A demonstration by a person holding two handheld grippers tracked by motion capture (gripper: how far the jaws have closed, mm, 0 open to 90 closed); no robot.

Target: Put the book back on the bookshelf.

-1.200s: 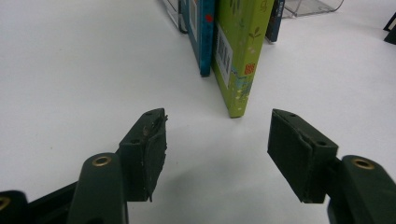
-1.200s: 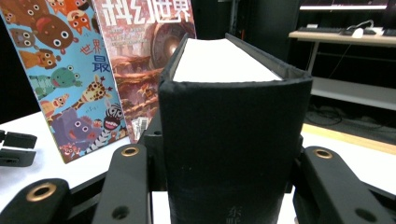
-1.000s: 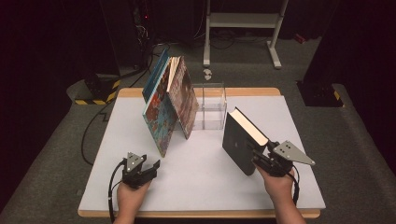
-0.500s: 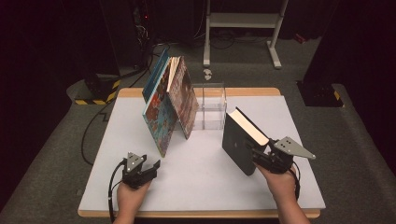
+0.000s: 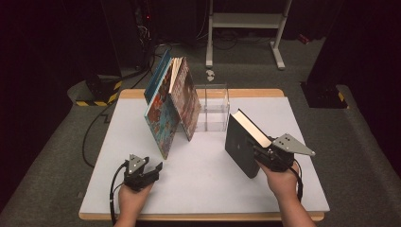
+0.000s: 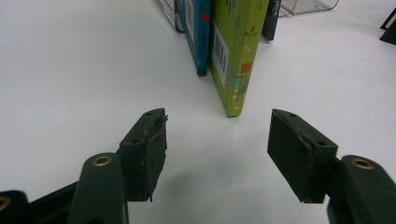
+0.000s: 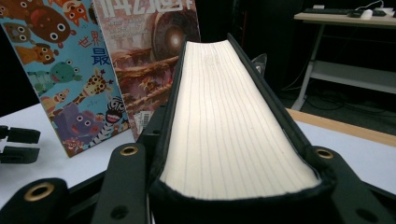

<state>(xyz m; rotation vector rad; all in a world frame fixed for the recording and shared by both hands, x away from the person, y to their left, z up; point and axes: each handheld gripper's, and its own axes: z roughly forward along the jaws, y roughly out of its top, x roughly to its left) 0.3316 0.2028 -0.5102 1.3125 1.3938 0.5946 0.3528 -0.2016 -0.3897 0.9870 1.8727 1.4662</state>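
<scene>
Jaws of the right tool (image 5: 263, 153) are closed on a thick black book (image 5: 242, 144), one jaw on each cover at the book's near end; the right gripper view shows the cream page edges (image 7: 229, 121) running away between the two jaws. The right hand (image 5: 281, 182) comes up from the near edge of the surface (image 5: 208, 189), wrist low, with the tool's grey plate on top pointing right. The book stands on edge at the right of the surface, tilted with its top leaning right, page edges up; whether its lower corner touches the surface I cannot tell.

The left tool (image 5: 144, 171) sits near the front left of the surface, held low in the left hand (image 5: 131, 196), its cable curling off to the left. Its jaws stand wide apart with nothing between them, close above the bare white top in the left gripper view.

Farther in, left of centre, a row of picture books (image 5: 170, 104) leans together, the nearest with a cartoon-animal cover (image 7: 70, 79). A clear plastic stand (image 5: 213, 106) is just right of them, and the black book is near its right side, a little nearer to the person. Beyond the surface lie grey carpet and a white frame (image 5: 246, 28).
</scene>
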